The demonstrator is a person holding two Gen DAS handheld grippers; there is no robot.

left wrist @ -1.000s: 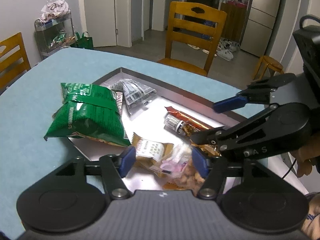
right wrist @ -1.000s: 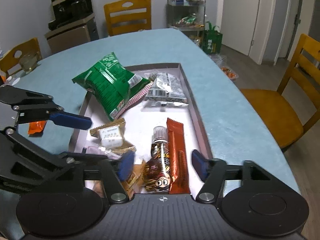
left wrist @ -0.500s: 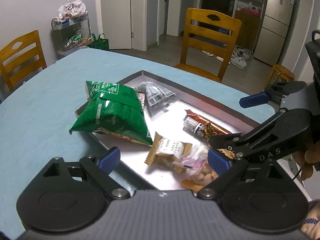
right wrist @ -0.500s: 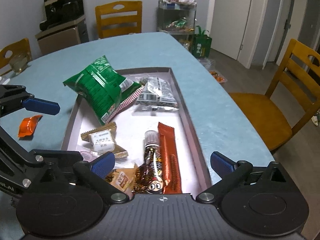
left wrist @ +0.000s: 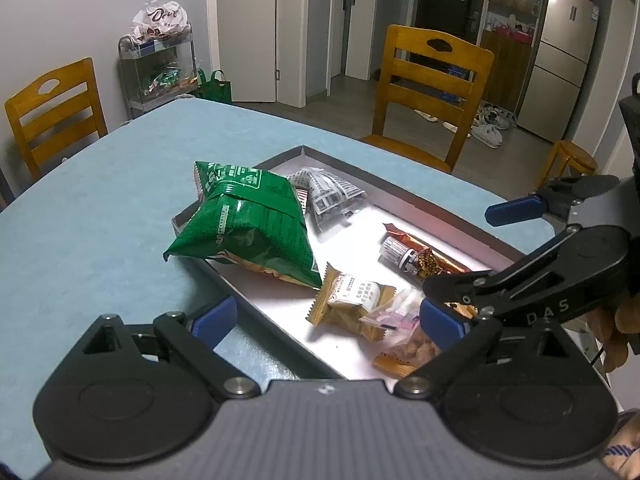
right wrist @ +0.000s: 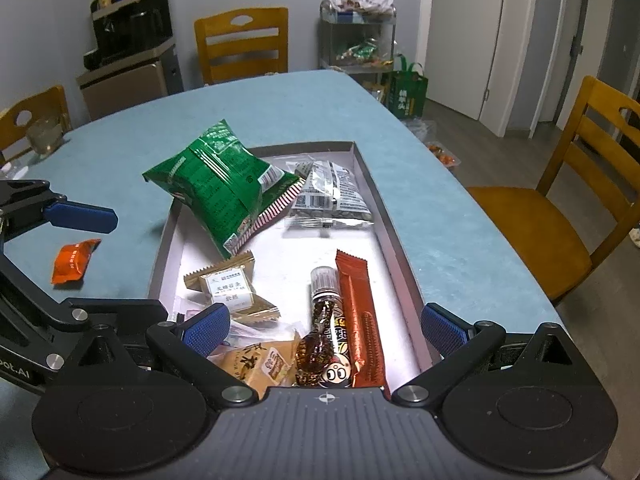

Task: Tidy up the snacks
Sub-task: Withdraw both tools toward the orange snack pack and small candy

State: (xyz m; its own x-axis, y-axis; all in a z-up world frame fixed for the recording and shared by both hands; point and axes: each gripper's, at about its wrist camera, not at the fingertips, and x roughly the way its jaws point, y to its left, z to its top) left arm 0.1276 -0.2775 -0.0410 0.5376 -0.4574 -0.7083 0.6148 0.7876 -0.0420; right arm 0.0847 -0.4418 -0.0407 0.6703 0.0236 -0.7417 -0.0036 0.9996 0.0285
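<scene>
Open tray middle reachable from above, green bag overhanging its left wall, snacks crowding the near end.

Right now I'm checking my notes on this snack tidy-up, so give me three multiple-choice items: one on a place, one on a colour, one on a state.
1. Where does the small orange packet lie?
A. in the tray
B. on the blue tablecloth, outside the tray
C. on a chair

2. What colour is the big puffed snack bag that leans over the tray's edge?
A. green
B. yellow
C. purple

3. How does the right hand-held gripper stand?
A. shut on the red bar
B. shut on nothing
C. open, holding nothing

Answers:
1 B: the right wrist view shows it on the cloth, left of the tray wall.
2 A: the bag is green in both views.
3 C: its blue pads stand wide apart above the tray's near end, with nothing between them.
</scene>
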